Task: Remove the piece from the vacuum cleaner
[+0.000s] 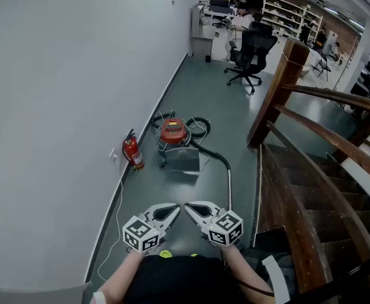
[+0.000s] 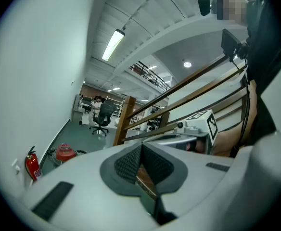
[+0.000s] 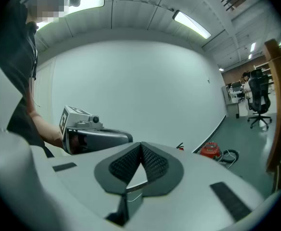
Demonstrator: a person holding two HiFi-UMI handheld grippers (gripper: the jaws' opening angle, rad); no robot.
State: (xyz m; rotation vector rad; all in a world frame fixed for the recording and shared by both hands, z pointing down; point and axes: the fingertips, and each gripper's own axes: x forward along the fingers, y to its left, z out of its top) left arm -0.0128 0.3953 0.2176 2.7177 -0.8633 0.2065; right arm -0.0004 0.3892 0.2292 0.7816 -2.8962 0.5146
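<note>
You held both grippers pressed together and empty, well short of the vacuum cleaner (image 1: 173, 132).

From your head view, the left gripper (image 1: 172, 209) and right gripper (image 1: 191, 206) sat side by side near you. The red vacuum stood farther off on the floor beside the fire extinguisher (image 1: 133, 152) at the left wall (image 1: 58, 106). Only that view showed its hose (image 1: 220, 159) trailing back toward you. The left gripper view added the stair railing (image 2: 179, 93) on the right, and the right gripper view mostly showed the bare wall.
</note>
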